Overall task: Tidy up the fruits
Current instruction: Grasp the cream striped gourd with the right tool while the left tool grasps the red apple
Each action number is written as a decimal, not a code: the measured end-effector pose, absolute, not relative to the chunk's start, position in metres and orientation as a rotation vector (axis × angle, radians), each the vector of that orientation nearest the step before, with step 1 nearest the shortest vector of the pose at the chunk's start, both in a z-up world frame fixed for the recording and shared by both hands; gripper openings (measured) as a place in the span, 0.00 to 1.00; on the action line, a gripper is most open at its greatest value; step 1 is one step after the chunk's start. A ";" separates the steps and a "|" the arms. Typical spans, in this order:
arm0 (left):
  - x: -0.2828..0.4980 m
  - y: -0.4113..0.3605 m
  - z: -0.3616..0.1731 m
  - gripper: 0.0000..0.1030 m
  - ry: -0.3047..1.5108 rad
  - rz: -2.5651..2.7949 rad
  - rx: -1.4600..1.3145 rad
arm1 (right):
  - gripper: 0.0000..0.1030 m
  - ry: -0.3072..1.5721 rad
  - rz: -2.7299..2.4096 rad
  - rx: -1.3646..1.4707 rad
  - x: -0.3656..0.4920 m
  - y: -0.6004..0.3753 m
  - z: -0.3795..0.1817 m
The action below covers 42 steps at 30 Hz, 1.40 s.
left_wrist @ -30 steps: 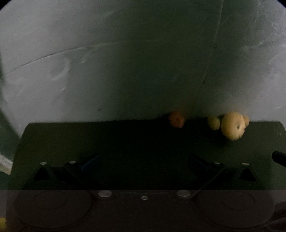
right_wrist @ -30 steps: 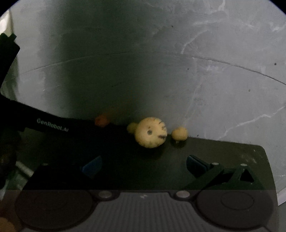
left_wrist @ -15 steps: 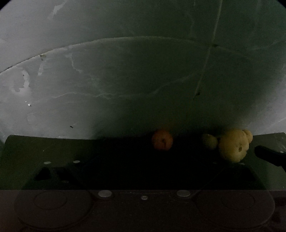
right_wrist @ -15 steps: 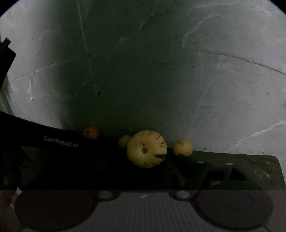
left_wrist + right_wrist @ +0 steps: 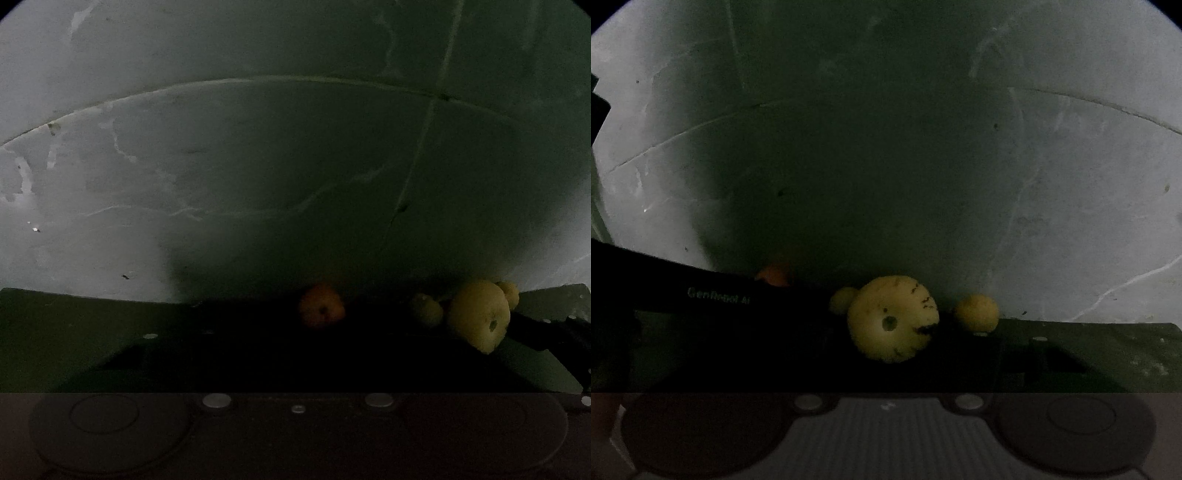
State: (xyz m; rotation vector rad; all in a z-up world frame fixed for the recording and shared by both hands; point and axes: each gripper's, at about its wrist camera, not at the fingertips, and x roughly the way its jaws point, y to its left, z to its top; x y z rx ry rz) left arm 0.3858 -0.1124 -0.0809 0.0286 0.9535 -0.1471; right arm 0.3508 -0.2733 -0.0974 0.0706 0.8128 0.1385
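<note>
The scene is very dark. A large yellow spotted fruit (image 5: 893, 318) lies on a dark surface, with a small yellow fruit (image 5: 976, 312) to its right and another (image 5: 843, 300) to its left. An orange fruit (image 5: 772, 275) lies further left, partly hidden by the left gripper's black body (image 5: 683, 291). In the left wrist view the orange fruit (image 5: 322, 310) sits straight ahead and the large yellow fruit (image 5: 479, 320) with the small ones (image 5: 427, 309) lies right. My left gripper (image 5: 295, 343) and right gripper (image 5: 886, 350) are lost in shadow; nothing shows between the fingers.
A grey marbled tiled floor or wall (image 5: 258, 166) fills the background in both views. The dark green surface (image 5: 1126, 354) ends just behind the fruits. Part of the right gripper (image 5: 546, 334) shows at the right edge of the left wrist view.
Both grippers have moved closer to the fruits and lower. The fingers, seen spread apart a second ago, have sunk into shadow.
</note>
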 end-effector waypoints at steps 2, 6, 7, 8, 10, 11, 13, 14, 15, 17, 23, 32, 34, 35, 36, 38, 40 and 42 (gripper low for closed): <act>0.385 -0.114 -0.082 0.50 0.954 -0.155 0.028 | 0.59 0.812 0.140 0.071 0.351 -0.273 -0.098; 0.384 -0.113 -0.082 0.46 0.957 -0.172 0.027 | 0.54 0.813 0.134 0.070 0.353 -0.272 -0.097; 0.391 -0.110 -0.083 0.43 0.958 -0.176 0.023 | 0.54 0.813 0.134 0.071 0.352 -0.271 -0.097; 0.391 -0.109 -0.083 0.42 0.956 -0.179 0.018 | 0.54 0.814 0.134 0.073 0.352 -0.271 -0.097; 0.396 -0.107 -0.083 0.35 0.957 -0.190 0.007 | 0.54 0.815 0.135 0.072 0.351 -0.270 -0.096; 0.396 -0.107 -0.082 0.33 0.957 -0.195 0.004 | 0.54 0.816 0.136 0.072 0.350 -0.269 -0.096; 0.394 -0.107 -0.082 0.30 0.954 -0.198 0.007 | 0.54 0.819 0.141 0.072 0.348 -0.268 -0.094; 0.394 -0.106 -0.082 0.30 0.952 -0.197 0.010 | 0.54 0.820 0.143 0.071 0.347 -0.267 -0.093; 0.393 -0.105 -0.082 0.30 0.951 -0.197 0.010 | 0.54 0.822 0.145 0.070 0.345 -0.266 -0.093; 0.392 -0.104 -0.083 0.30 0.953 -0.199 0.008 | 0.54 0.826 0.149 0.071 0.342 -0.265 -0.091; 0.379 -0.097 -0.078 0.29 0.964 -0.225 0.011 | 0.54 0.832 0.140 0.072 0.323 -0.259 -0.085; 0.345 -0.076 -0.067 0.29 0.981 -0.287 0.013 | 0.54 0.809 0.091 0.089 0.285 -0.252 -0.058; 0.333 -0.075 -0.063 0.29 0.981 -0.301 0.015 | 0.54 0.804 0.078 0.090 0.277 -0.246 -0.052; 0.328 -0.073 -0.061 0.29 0.982 -0.309 0.016 | 0.54 0.801 0.070 0.090 0.270 -0.245 -0.048; 0.323 -0.075 -0.059 0.29 0.982 -0.316 0.019 | 0.54 0.799 0.063 0.091 0.265 -0.246 -0.046; 0.313 -0.071 -0.055 0.29 0.979 -0.332 0.024 | 0.54 0.794 0.045 0.090 0.257 -0.244 -0.040; 0.306 -0.073 -0.045 0.29 0.978 -0.349 0.030 | 0.54 0.790 0.026 0.092 0.249 -0.243 -0.039; 0.296 -0.069 -0.042 0.29 0.977 -0.370 0.034 | 0.54 0.785 0.009 0.097 0.235 -0.236 -0.033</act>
